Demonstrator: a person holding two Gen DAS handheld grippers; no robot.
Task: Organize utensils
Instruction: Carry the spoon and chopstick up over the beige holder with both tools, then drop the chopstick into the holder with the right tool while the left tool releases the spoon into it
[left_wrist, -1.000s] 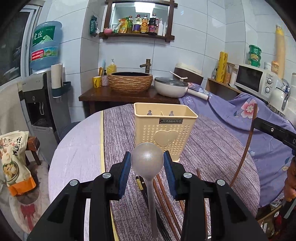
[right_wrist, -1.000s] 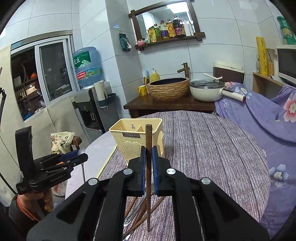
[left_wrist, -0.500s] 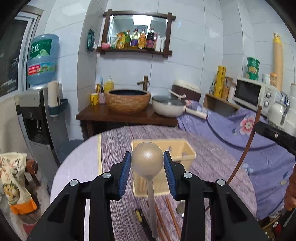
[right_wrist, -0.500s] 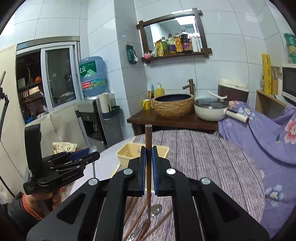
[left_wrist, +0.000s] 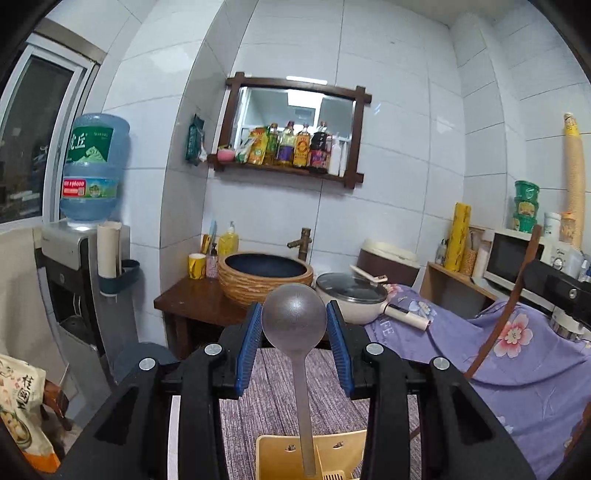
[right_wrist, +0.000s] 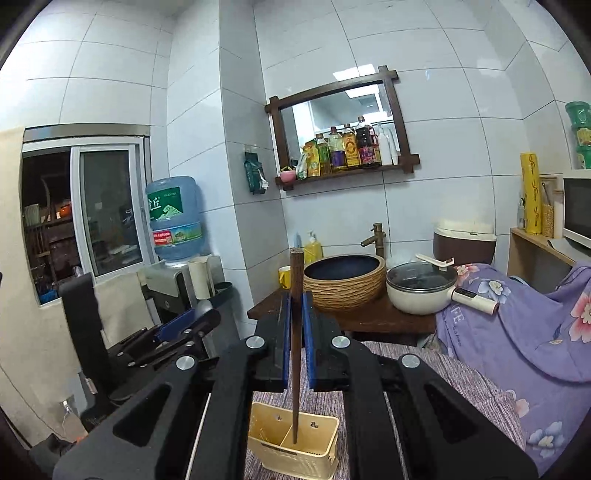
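My left gripper (left_wrist: 294, 325) is shut on a metal spoon (left_wrist: 294, 317), bowl up, handle hanging down over the yellow utensil holder (left_wrist: 280, 456) at the bottom of the left wrist view. My right gripper (right_wrist: 296, 325) is shut on a dark wooden chopstick (right_wrist: 295, 332), held upright, its lower tip over the right compartment of the yellow holder (right_wrist: 295, 448). The right gripper and its chopstick (left_wrist: 498, 321) show at the right edge of the left wrist view. The left gripper (right_wrist: 177, 328) shows at the left of the right wrist view.
The holder stands on a round table with a purple striped cloth (right_wrist: 461, 387). Behind it are a wooden stand with a woven basin (right_wrist: 345, 280), a white pot (right_wrist: 421, 288), a water dispenser (right_wrist: 173, 229) and a purple floral cover (right_wrist: 535, 325).
Both grippers have risen high above the table with their utensils and now hang over the yellow holder. The loose utensils on the cloth have dropped out of view.
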